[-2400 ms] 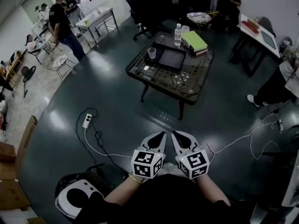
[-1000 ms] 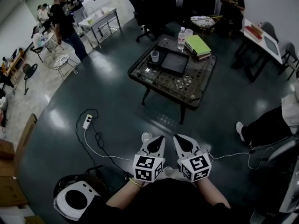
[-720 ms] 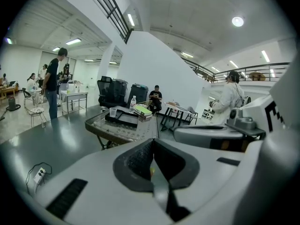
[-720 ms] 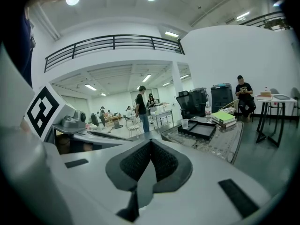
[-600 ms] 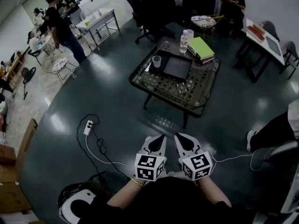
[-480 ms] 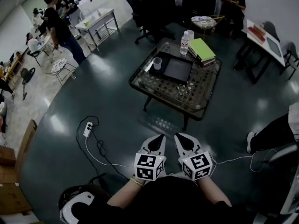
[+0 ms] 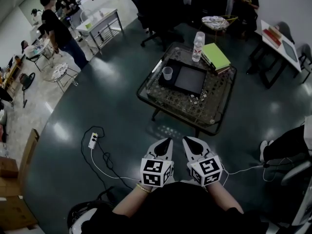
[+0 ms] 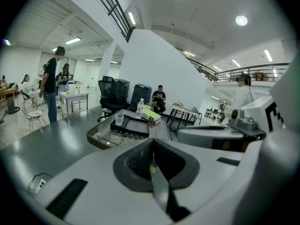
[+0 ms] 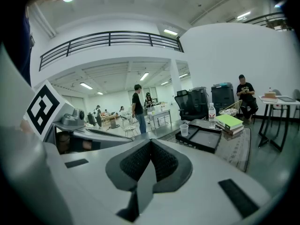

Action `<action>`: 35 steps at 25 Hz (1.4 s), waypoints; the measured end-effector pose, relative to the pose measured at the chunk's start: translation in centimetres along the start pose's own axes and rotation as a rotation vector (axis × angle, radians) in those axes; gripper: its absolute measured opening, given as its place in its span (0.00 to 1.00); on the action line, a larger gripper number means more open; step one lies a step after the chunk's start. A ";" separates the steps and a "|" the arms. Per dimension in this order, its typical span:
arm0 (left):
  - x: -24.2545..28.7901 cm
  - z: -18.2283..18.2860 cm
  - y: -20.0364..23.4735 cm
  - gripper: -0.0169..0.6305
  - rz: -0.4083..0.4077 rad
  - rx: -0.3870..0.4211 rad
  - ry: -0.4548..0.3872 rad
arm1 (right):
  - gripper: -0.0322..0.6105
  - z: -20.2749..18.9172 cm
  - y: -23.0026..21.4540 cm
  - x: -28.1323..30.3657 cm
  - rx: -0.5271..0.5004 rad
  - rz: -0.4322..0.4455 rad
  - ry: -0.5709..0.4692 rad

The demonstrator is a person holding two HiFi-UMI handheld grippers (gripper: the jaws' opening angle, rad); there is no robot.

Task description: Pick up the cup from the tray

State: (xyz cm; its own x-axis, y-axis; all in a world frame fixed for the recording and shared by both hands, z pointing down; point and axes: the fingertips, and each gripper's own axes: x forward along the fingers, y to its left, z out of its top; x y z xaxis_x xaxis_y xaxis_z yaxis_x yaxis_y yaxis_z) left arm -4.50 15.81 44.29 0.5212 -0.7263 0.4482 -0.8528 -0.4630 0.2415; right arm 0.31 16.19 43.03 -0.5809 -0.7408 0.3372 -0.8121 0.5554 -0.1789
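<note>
A clear plastic cup (image 7: 167, 73) stands on the left end of a black tray (image 7: 187, 79) on a low glass-topped table (image 7: 175, 99). The same cup (image 8: 119, 120) shows far ahead in the left gripper view, and the cup (image 9: 184, 130) likewise in the right gripper view. My left gripper (image 7: 168, 140) and right gripper (image 7: 185, 140) hang side by side over the dark floor, well short of the table. Both are shut with nothing between the jaws.
A water bottle (image 7: 197, 47) and a stack of books with a green cover (image 7: 216, 57) sit at the table's far end. A power strip with white cables (image 7: 92, 140) lies on the floor at left. A standing person (image 7: 56, 28), office chairs and other tables ring the room.
The table with the tray and cup has come nearer and lower in the head view. Both grippers kept their place in front of me, still shut and side by side.
</note>
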 end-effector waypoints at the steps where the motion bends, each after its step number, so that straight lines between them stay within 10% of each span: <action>1: 0.6 0.7 0.6 0.04 0.000 0.002 0.002 | 0.07 0.6 -0.4 0.8 0.000 0.000 -0.001; 35: 13.9 12.0 19.6 0.04 -0.056 0.082 0.052 | 0.07 9.3 -5.5 24.2 0.029 -0.062 0.033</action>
State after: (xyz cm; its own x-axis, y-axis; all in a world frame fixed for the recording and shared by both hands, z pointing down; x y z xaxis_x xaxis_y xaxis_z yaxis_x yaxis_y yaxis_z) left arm -13.62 -9.45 44.88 0.5637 -0.6720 0.4803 -0.8159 -0.5434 0.1972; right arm -9.86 -8.33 43.55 -0.5280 -0.7600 0.3790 -0.8478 0.4975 -0.1834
